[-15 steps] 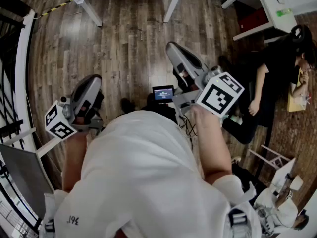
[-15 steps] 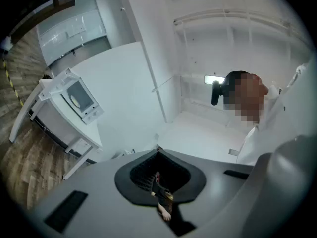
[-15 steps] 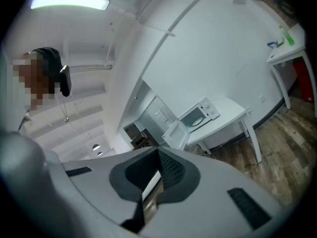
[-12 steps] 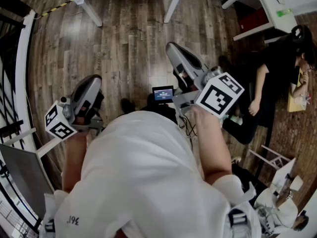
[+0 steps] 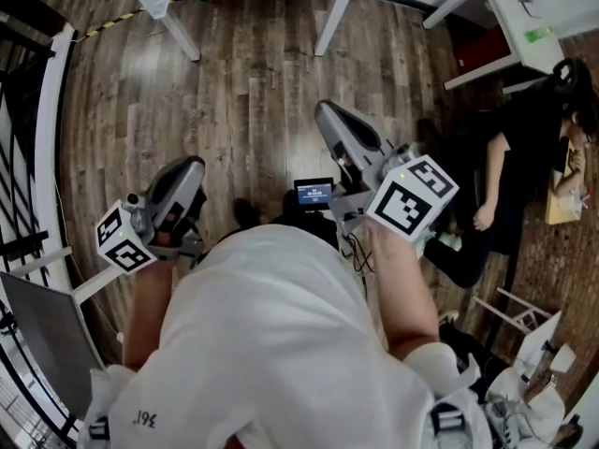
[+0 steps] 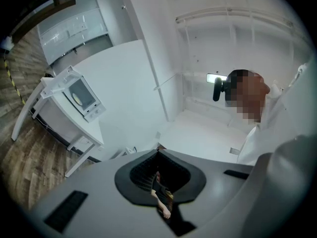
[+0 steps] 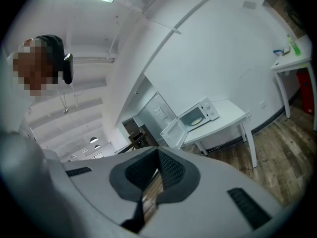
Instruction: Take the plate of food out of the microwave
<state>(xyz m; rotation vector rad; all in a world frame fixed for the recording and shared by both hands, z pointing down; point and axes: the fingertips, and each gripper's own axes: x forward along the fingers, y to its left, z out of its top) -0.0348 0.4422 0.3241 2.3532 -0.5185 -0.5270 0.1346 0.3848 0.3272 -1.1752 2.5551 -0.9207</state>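
Observation:
The white microwave [image 7: 199, 114] stands on a white table [image 7: 225, 123] across the room, its door [image 7: 173, 132] swung open. A plate of food [image 7: 196, 120] shows inside it. In the left gripper view the microwave [image 6: 79, 94] is far off at the left, with the plate [image 6: 78, 97] in its cavity. I hold both grippers close to my body over the wooden floor. The left gripper [image 5: 187, 171] and the right gripper [image 5: 328, 115] are both shut with nothing in them. The closed jaws fill the lower part of each gripper view, left gripper [image 6: 158, 182] and right gripper [image 7: 157, 175].
A person in black [image 5: 519, 166] sits on the floor at the right. White table legs [image 5: 332, 12] stand ahead, and another white table [image 5: 510, 21] is at the upper right. A railing [image 5: 37, 157] runs along the left. A small screen [image 5: 315, 193] hangs in front of me.
Both grippers sit a little lower in the head view, and more of the table legs ahead shows. The jaws have not changed.

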